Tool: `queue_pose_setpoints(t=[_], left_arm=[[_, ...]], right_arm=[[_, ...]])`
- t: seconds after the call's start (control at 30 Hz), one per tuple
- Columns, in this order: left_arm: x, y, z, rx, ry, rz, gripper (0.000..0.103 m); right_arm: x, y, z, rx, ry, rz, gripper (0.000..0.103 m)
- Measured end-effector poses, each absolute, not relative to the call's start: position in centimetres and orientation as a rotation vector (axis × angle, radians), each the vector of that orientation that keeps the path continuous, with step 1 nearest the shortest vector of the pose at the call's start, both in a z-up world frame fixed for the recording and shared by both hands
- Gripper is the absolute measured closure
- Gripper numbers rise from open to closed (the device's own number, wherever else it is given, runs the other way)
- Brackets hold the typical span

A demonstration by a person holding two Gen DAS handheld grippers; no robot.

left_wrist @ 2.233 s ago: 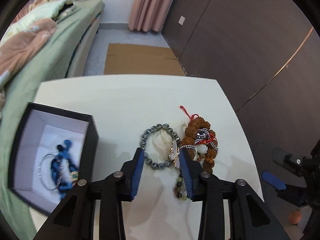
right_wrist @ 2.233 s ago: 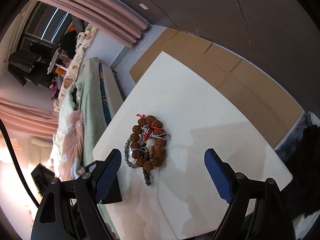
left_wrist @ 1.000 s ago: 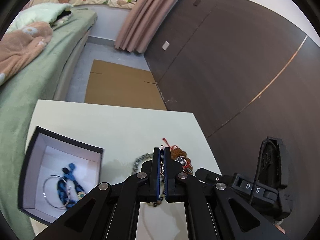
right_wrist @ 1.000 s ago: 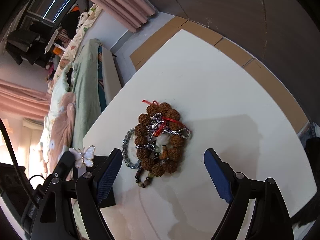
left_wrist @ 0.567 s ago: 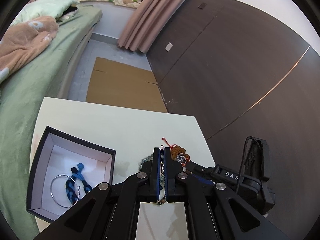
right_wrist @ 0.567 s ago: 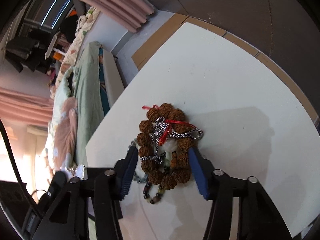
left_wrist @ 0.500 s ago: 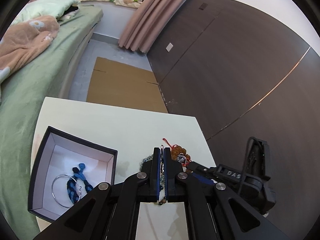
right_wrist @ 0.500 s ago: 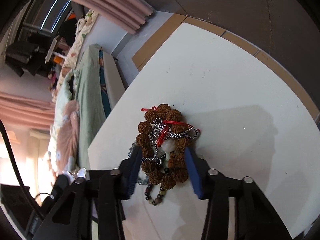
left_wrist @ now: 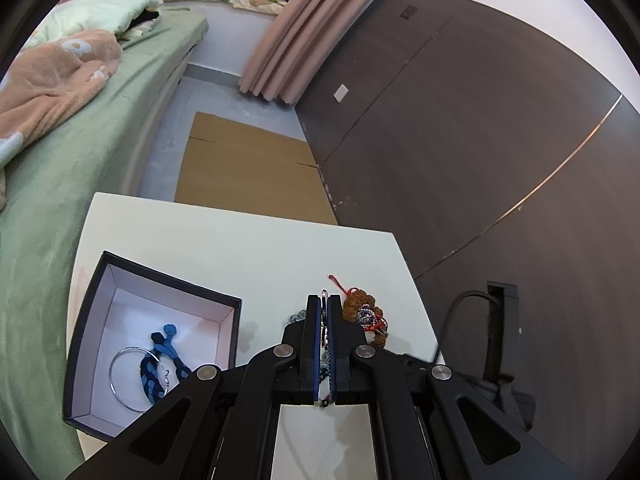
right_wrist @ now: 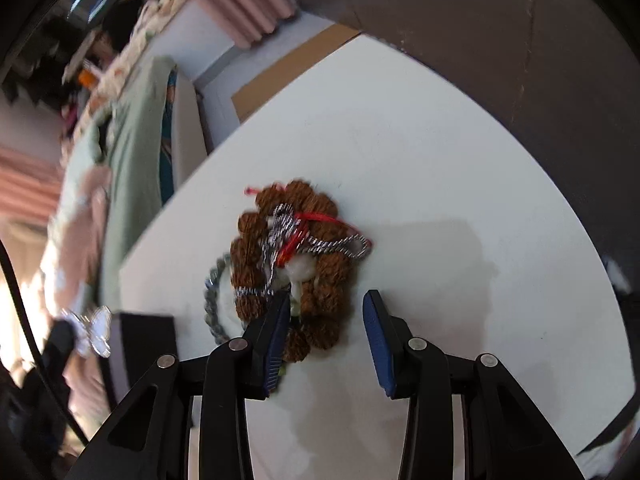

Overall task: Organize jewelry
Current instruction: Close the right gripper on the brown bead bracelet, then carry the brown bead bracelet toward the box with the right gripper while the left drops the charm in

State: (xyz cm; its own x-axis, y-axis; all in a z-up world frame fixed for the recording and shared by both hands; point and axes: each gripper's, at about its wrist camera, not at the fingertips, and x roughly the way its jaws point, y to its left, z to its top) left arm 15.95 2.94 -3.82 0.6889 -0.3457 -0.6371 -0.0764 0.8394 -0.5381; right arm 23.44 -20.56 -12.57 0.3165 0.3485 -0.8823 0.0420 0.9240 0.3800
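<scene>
A pile of jewelry lies on the white table. It holds a brown bead bracelet, a silver rope chain, a red cord and a grey bead bracelet. My right gripper points down at the pile, its jaws half narrowed around the near side of the brown bracelet. The left pad is against the beads and the right pad stands clear. My left gripper is shut on a thin metal piece. The right wrist view shows that piece as a white butterfly ornament, blurred.
A black box with a white lining stands on the table's left. It holds a blue braided bracelet and a silver bangle. A green bed runs along the left, cardboard lies on the floor, and a dark wall is on the right.
My right gripper's jaws have narrowed from wide to about half and dropped closer onto the brown bracelet. The left gripper stays shut on its piece and has hardly moved.
</scene>
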Motion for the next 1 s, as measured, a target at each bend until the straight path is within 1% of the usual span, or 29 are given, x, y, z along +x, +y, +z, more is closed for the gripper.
queue_pose_setpoints(t=[0.07, 0.1, 0.13, 0.23, 0.33, 0.63, 1.0], left_arm=[[16.0, 2.7, -3.9, -0.558, 0.809, -0.16, 0.101], [16.1, 2.6, -3.9, -0.554, 0.811, -0.16, 0.101], [16.1, 2.5, -4.0, -0.551, 0.812, -0.159, 0.101], [16.2, 2.3, -4.2, -0.541, 0.819, -0.152, 0.101], [16.1, 2.2, -4.2, -0.538, 0.818, -0.148, 0.101], [15.1, 1.7, -3.7, -0.518, 0.805, -0.143, 0.101], [13.1, 1.9, -3.1, -0.507, 0.785, -0.125, 0.101]], right_arm=[[23.3, -19.7, -12.3, 0.289, 1.23, 0.199, 0.063], [23.2, -19.3, -12.2, 0.251, 1.227, 0.196, 0.066], [23.1, -19.0, -12.1, 0.216, 1.225, 0.19, 0.08], [23.1, -19.4, -12.5, 0.249, 1.246, 0.215, 0.081], [22.9, -20.9, -12.4, 0.373, 1.247, 0.262, 0.083], [21.1, -23.7, -9.1, 0.614, 1.068, 0.469, 0.084], [18.6, -24.0, -5.4, 0.708, 0.9, 0.629, 0.084]])
